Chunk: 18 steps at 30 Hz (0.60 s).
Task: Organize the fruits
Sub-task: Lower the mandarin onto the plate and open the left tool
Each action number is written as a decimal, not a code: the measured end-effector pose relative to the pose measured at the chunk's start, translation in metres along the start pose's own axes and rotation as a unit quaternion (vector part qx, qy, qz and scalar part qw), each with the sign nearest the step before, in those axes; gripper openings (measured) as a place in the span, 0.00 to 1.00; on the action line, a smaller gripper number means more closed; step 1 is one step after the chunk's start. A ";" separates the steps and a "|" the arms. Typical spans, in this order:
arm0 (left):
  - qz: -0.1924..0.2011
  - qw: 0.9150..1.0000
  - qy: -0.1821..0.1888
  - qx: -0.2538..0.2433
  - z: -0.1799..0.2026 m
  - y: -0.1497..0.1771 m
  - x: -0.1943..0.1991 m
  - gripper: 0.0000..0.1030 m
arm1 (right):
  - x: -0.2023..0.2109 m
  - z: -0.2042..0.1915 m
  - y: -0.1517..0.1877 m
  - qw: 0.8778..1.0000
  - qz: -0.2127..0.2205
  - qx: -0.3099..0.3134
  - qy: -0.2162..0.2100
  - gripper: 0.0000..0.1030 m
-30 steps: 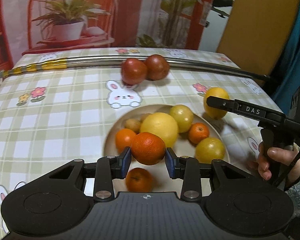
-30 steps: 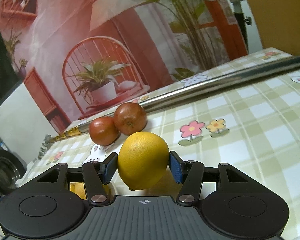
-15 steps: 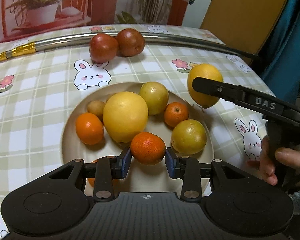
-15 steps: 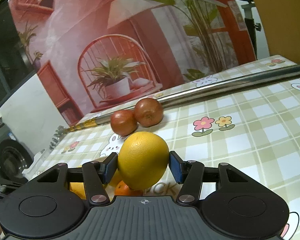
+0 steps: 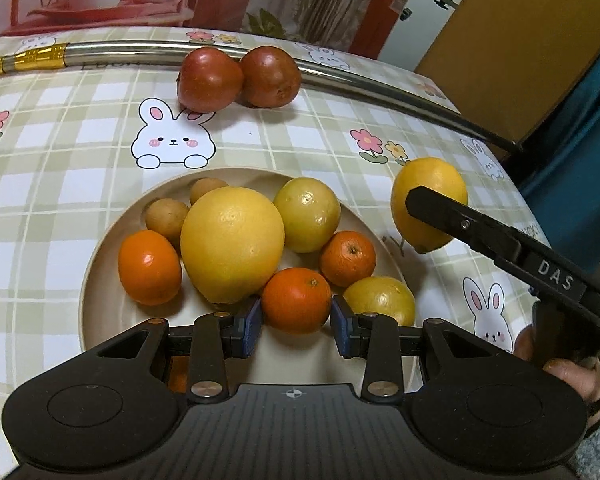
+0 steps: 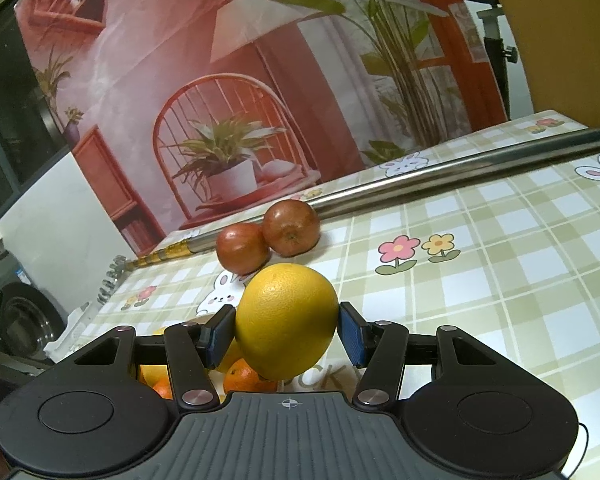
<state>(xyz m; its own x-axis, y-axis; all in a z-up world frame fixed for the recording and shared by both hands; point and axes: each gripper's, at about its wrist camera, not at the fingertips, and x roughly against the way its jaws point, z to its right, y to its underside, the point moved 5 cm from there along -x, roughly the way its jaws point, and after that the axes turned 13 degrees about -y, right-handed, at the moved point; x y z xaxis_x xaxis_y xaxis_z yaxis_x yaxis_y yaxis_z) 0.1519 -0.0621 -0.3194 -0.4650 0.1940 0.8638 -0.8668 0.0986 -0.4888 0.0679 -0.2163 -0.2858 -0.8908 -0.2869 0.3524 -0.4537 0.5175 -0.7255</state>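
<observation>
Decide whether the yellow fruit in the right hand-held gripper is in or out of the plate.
Out: the yellow fruit hangs beside the plate, over tablecloth.

Fruit gathered on our plate, two held, two loose

We see a beige plate [image 5: 100,280] bearing a big yellow grapefruit [image 5: 232,250], oranges and small brown fruits; our left tongs [image 5: 296,320] clamp a tangerine [image 5: 296,300] over it, our right tongs [image 6: 286,334] grip a lemon [image 6: 287,330], and two red fruits [image 5: 236,78] touch on the tabletop [image 5: 40,152].
</observation>
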 end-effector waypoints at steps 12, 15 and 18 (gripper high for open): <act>0.004 1.000 0.009 -0.002 0.000 0.000 -0.001 0.38 | -0.001 -0.003 -0.001 1.000 -0.008 0.010 0.007 0.50; 0.007 1.000 0.008 -0.003 -0.001 0.001 0.002 0.38 | -0.001 -0.006 -0.001 1.000 -0.011 0.014 0.008 0.50; 0.012 1.000 0.010 -0.002 -0.002 0.002 0.006 0.39 | 0.000 -0.009 -0.002 1.000 -0.013 0.019 0.008 0.50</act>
<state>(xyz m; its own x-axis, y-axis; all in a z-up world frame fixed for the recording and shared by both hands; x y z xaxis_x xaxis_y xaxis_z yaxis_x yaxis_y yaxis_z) 0.1475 -0.0591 -0.3152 -0.4821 0.2161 0.8491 -0.8547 0.0972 -0.5100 0.0682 -0.2100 -0.2789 -0.8792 -0.2859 0.3810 -0.4755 0.4784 -0.7383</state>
